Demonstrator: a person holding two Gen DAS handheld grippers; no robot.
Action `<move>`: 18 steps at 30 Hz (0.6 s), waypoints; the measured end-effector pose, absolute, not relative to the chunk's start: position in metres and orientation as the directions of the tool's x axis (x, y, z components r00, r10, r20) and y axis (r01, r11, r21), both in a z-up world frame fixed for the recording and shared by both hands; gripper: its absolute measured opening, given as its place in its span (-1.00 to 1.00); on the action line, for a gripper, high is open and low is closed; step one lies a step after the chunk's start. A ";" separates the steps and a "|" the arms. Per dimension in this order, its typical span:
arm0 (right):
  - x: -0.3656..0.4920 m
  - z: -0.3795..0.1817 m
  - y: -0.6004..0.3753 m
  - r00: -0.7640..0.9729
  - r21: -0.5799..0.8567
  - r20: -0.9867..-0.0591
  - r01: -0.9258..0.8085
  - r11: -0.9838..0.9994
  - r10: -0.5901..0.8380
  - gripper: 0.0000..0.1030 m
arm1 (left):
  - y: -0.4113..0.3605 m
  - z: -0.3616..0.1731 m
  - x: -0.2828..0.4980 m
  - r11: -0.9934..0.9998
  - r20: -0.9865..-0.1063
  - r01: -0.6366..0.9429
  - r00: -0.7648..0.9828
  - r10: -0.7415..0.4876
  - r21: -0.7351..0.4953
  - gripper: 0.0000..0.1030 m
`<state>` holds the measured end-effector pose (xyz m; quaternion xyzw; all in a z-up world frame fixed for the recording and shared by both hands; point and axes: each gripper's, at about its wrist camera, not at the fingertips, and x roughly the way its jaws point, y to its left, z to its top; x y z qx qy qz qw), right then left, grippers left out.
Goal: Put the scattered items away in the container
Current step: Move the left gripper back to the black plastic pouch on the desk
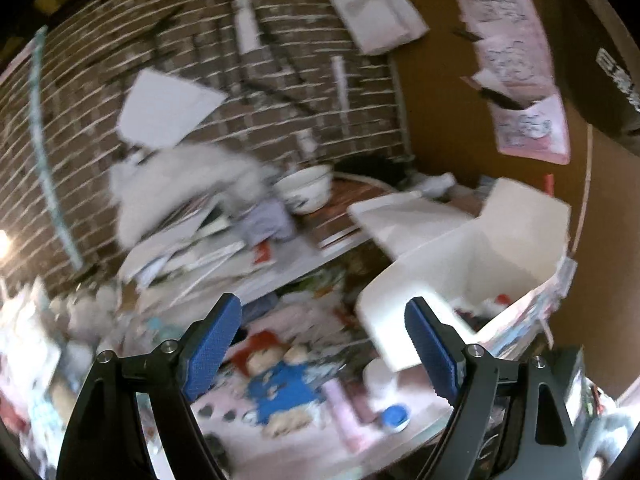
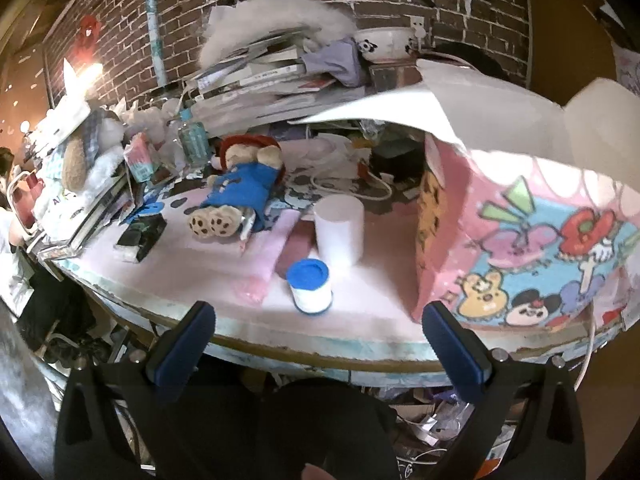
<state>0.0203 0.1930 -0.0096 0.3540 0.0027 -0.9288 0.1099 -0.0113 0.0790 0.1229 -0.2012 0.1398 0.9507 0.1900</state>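
Note:
A pink cartoon-printed box [image 2: 532,264] with open white flaps stands at the table's right; in the left wrist view [image 1: 472,256] its white inside shows. A teddy bear in a blue coat and red hat [image 2: 240,184] lies on the pink table; the left wrist view shows it too [image 1: 280,376]. A blue-lidded white jar [image 2: 310,286] stands near the front edge, with a white cylinder [image 2: 339,230] behind it. My left gripper [image 1: 324,344] is open and empty above the table. My right gripper [image 2: 316,344] is open and empty before the table's front edge.
A pink packet [image 2: 272,248] and a dark small box [image 2: 140,236] lie on the table [image 2: 360,324]. A stack of books [image 2: 256,80], a bowl [image 2: 384,42], a bottle [image 2: 194,140] and plush toys [image 2: 80,152] crowd the back and left. A brick wall [image 2: 120,40] stands behind.

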 end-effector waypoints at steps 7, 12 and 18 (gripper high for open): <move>0.011 -0.008 0.177 -0.723 0.072 -0.654 0.235 -0.969 -0.224 0.99 | 0.012 0.080 -0.022 -0.950 -0.483 -0.297 -0.848 0.217 0.093 0.59; 0.006 -0.008 0.167 -0.724 0.076 -0.646 0.253 -0.964 -0.241 0.99 | -0.023 0.042 -0.031 -0.973 -0.517 -0.223 -0.840 0.165 0.051 0.59; 0.004 -0.013 0.158 -0.710 0.085 -0.650 0.286 -0.955 -0.270 0.99 | -0.051 -0.001 -0.041 -0.985 -0.539 -0.171 -0.832 0.129 0.028 0.59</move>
